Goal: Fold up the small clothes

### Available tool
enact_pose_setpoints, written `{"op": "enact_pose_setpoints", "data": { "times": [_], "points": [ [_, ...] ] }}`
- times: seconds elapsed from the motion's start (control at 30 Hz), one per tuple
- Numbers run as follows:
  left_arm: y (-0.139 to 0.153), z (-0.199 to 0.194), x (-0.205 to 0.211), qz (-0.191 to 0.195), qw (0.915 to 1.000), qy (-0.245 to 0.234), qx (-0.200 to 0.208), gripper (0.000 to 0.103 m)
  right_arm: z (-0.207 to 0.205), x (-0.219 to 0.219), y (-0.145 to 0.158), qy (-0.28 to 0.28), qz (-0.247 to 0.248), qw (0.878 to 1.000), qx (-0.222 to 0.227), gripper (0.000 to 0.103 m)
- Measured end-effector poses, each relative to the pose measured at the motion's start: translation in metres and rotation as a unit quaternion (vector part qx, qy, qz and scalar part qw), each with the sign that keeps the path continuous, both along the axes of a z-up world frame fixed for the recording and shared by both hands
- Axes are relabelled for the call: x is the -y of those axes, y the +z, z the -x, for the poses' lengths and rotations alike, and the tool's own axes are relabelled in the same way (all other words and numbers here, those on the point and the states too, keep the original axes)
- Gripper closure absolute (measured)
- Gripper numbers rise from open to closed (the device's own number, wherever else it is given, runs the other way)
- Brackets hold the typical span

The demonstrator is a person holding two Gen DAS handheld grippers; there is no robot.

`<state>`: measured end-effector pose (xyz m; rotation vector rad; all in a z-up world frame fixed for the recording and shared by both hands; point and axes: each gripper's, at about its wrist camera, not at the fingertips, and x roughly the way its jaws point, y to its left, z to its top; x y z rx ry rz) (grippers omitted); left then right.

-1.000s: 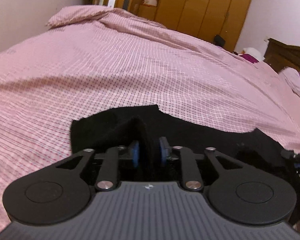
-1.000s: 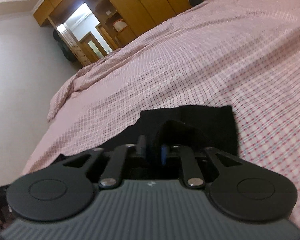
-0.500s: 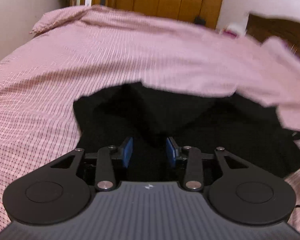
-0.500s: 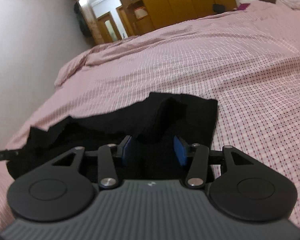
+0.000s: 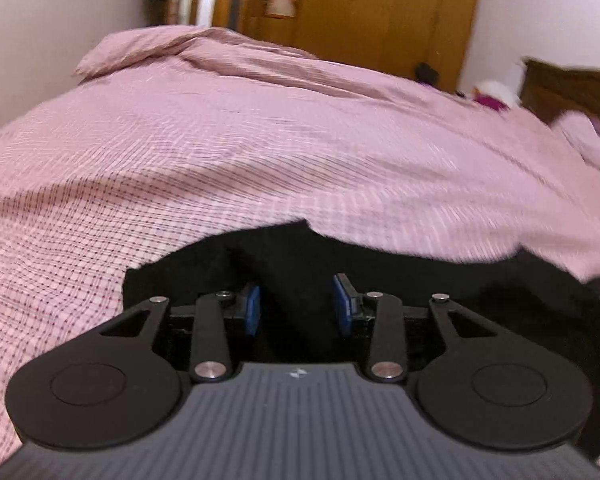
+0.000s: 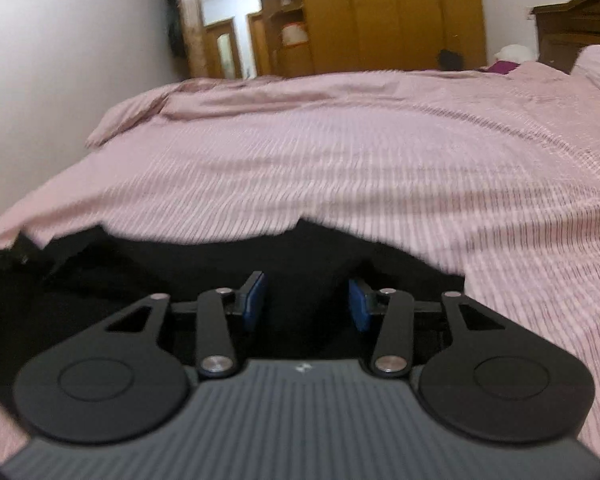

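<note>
Lying on pink checked bedspread (image 5: 260, 152): black garment (image 5: 440, 280); left tool (image 5: 296, 304), right tool (image 6: 306, 300) both spread, gripping nothing.

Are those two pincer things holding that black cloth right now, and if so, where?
Neither. The left hand-held gripper and right hand-held gripper are both open; the black garment lies loose on the pink bedspread.

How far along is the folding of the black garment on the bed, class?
Done: the black garment lies on the pink checked bedspread, no longer held. In hand: nothing; the left hand-held gripper and the right hand-held gripper are both open above it. Left: whether further folds remain cannot be judged, since its shape is largely hidden.
</note>
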<state>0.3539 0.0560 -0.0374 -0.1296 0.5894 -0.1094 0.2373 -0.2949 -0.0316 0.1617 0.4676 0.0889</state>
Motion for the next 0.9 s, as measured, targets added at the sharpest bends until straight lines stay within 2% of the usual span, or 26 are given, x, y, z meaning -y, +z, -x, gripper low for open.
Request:
{"op": "enact_pose_setpoints", "data": {
  "times": [0.13,0.3,0.4,0.47,0.53,0.57,0.63,0.8,0.9],
  "points": [
    [-0.002,-0.014,-0.011,0.037,0.9993,0.009,-0.003,0.061,-0.02,0.01,-0.006,-0.012,-0.037,0.999,0.0,0.057],
    [0.003,-0.02,-0.026,0.092,0.9956,0.014,-0.013,0.061,-0.028,0.035,-0.005,-0.048,-0.12,0.992,0.002,0.056],
    [0.006,-0.02,-0.031,0.114,0.9931,0.02,-0.023,0.06,-0.027,0.042,-0.001,-0.05,-0.122,0.991,0.0,0.054],
    [0.01,-0.016,-0.033,0.136,0.9901,0.025,-0.024,0.054,-0.023,0.041,0.003,-0.046,-0.112,0.993,0.001,0.054],
    [0.016,-0.011,-0.035,0.153,0.9876,0.028,-0.023,0.041,-0.016,0.041,0.006,-0.039,-0.114,0.993,0.006,0.054],
    [0.02,-0.009,-0.035,0.157,0.9869,0.031,-0.021,0.039,-0.013,0.041,0.008,-0.037,-0.116,0.992,0.008,0.054],
    [0.029,-0.003,-0.034,0.154,0.9875,0.031,-0.008,0.032,-0.005,0.04,0.012,-0.031,-0.121,0.992,0.016,0.054],
    [0.041,0.009,-0.024,0.111,0.9938,0.012,0.002,0.031,0.008,0.029,0.02,-0.001,-0.094,0.995,0.015,0.054],
    [0.037,0.014,-0.012,0.049,0.9987,0.002,-0.009,0.031,0.01,0.02,0.021,0.03,-0.067,0.997,0.008,0.054]
  ]
}}
